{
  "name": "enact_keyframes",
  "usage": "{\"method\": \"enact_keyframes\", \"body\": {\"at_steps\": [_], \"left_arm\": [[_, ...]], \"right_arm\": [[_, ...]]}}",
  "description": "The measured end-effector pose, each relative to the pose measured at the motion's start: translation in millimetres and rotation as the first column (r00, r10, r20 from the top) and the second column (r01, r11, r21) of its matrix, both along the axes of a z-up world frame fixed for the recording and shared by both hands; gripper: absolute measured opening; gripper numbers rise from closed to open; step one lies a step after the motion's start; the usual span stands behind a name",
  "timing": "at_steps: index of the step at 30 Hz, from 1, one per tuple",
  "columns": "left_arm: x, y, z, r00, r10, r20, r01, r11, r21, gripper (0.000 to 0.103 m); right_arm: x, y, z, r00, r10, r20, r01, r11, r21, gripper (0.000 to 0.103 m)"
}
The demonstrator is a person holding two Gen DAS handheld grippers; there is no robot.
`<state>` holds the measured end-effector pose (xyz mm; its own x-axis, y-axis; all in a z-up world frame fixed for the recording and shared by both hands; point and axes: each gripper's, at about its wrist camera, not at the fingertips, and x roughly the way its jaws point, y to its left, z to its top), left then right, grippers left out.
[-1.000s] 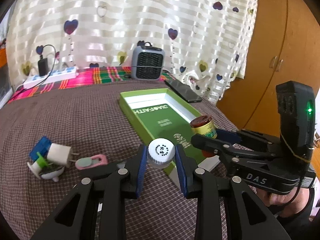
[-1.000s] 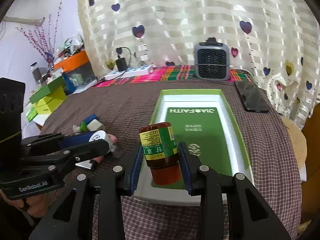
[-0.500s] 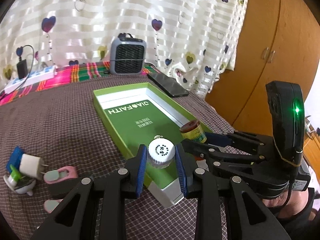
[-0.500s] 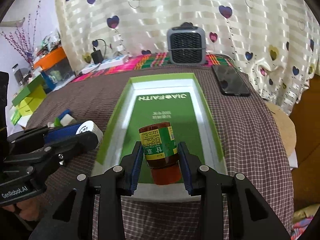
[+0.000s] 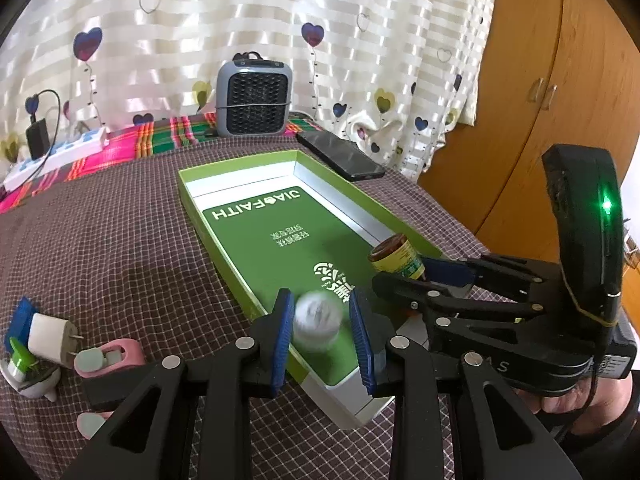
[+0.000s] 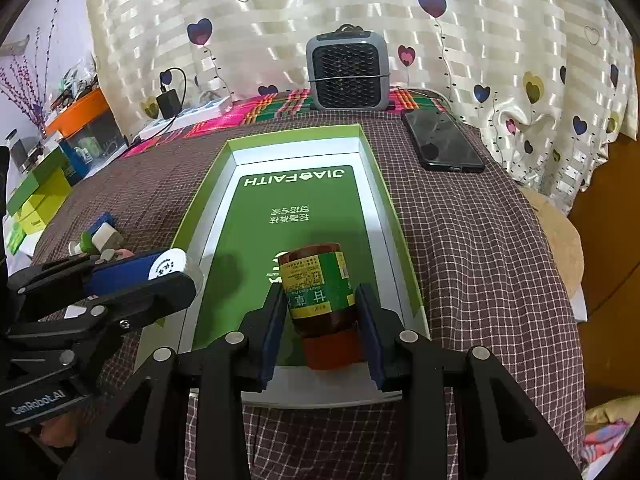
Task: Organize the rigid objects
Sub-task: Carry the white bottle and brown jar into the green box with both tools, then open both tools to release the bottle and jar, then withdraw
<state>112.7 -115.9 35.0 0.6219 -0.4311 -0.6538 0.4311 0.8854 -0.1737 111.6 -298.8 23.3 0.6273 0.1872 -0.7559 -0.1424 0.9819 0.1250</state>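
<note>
We carry two small bottles over the green tray (image 6: 404, 256) that lies on the checked tabletop (image 6: 472, 240). Our left hand-held gripper (image 5: 322, 326) pinches a small white bottle (image 5: 318, 320) by its body, cap end toward the camera; the bottle is blurred in the left wrist view, but its round white cap shows clearly from the right. It hangs above the near left corner of the tray. Our right hand-held gripper (image 6: 322, 316) pinches a brown bottle (image 6: 320, 300) across its green-and-yellow label, with the bottle tilted and its red cap toward us, above the near end of the tray.

We judge both bottles to be light and stiff, so the pads can press firmly without crushing them. The brown one looks like glass or hard plastic; if glass, it would not forgive a drop onto the tray's hard floor, so we would set it low before letting go. Its paper label gives the pads more bite than bare wall would. Both bodies are round and smooth, so they may roll once laid down; standing them on their flat bases seems safer. The best hold is where we have it, mid-body across the widest part.

On the cloth to the left, a white plug (image 5: 50, 338) and a pink item (image 5: 108, 356) wait well apart from the tray.
</note>
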Motion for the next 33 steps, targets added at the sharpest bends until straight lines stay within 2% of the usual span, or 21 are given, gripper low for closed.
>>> {"method": "enact_keyframes", "body": {"at_steps": [4,6,8,19,33], "left_arm": [[0,0,0,1.0,0.001,0.011,-0.001,1.0,0.007,0.028],[-1,0,0,1.0,0.001,0.011,-0.001,1.0,0.004,0.028],[-4,-1,2,1.0,0.007,0.021,-0.007,1.0,0.013,0.028],[-30,-1,13,0.998,0.045,0.045,-0.047,0.998,0.04,0.028],[-84,7,37,0.99,0.109,0.09,-0.116,0.991,0.07,0.028]], "right_arm": [[-2,-1,2,1.0,0.002,0.016,-0.002,1.0,0.009,0.04],[-4,-1,3,1.0,0.0,0.024,-0.001,1.0,0.011,0.047],[-6,-2,5,0.999,0.0,0.033,0.0,1.0,0.015,0.048],[-31,0,23,0.996,0.02,0.09,-0.022,0.999,0.026,0.049],[-79,7,46,0.984,0.071,0.164,-0.082,0.995,0.06,0.049]]}}
